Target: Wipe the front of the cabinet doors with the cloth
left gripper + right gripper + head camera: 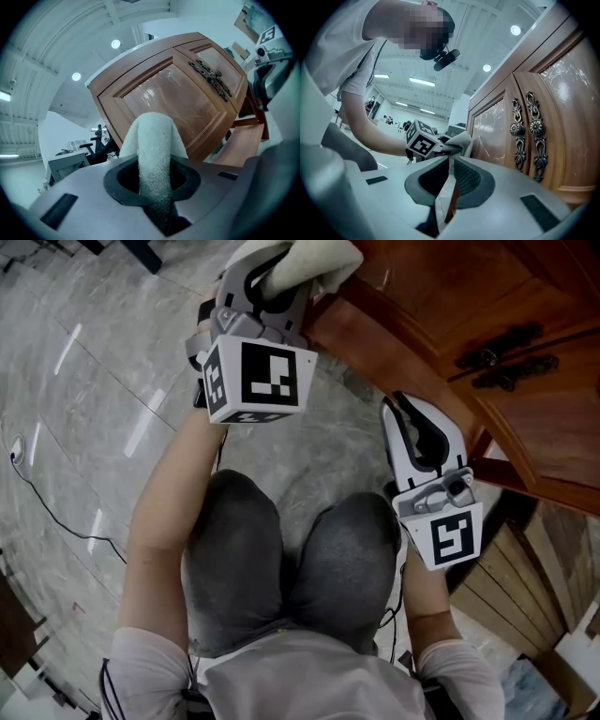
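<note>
A white terry cloth is pinched in my left gripper, which is shut on it at the top of the head view. The cloth presses against the left edge of the brown wooden cabinet. In the left gripper view the cloth bulges out from between the jaws, with the left door panel just beyond it. My right gripper hovers lower, in front of the cabinet, shut and empty. The right gripper view has its jaws together, the door handles to the right and the cloth ahead.
Dark ornate handles sit where the two doors meet. The person's knees are below the grippers on grey marble floor. A cable runs along the left. Wooden slats lie at lower right.
</note>
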`<state>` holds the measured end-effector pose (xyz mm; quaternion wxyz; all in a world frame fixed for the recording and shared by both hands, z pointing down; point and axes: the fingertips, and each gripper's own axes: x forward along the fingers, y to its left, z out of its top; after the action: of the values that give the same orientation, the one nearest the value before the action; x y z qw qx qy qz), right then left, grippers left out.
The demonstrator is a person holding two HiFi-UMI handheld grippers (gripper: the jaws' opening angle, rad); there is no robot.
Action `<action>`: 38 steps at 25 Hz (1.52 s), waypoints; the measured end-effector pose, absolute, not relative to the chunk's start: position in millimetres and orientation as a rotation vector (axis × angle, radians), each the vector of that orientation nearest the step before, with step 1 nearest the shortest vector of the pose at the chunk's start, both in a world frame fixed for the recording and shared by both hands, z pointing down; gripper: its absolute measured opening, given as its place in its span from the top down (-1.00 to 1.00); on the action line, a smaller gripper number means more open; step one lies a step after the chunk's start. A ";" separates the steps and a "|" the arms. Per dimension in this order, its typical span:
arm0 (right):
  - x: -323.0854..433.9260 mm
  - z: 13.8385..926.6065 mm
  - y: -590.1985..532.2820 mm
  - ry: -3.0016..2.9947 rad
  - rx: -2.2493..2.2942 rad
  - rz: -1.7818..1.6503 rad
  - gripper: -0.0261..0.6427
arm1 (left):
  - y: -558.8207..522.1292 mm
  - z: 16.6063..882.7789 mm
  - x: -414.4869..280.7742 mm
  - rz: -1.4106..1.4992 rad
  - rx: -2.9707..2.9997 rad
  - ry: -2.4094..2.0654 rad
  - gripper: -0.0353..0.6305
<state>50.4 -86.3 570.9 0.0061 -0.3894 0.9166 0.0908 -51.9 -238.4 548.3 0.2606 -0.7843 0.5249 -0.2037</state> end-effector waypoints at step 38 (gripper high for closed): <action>98.3 600.7 -91.7 2.824 -1.364 0.231 0.75 | -165.0 562.8 110.1 -0.445 -2.324 0.916 0.62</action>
<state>98.3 -91.7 600.7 -0.0015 -0.4339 0.8980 0.0736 110.1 -165.0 562.8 0.2975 -0.8745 0.3445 -0.1674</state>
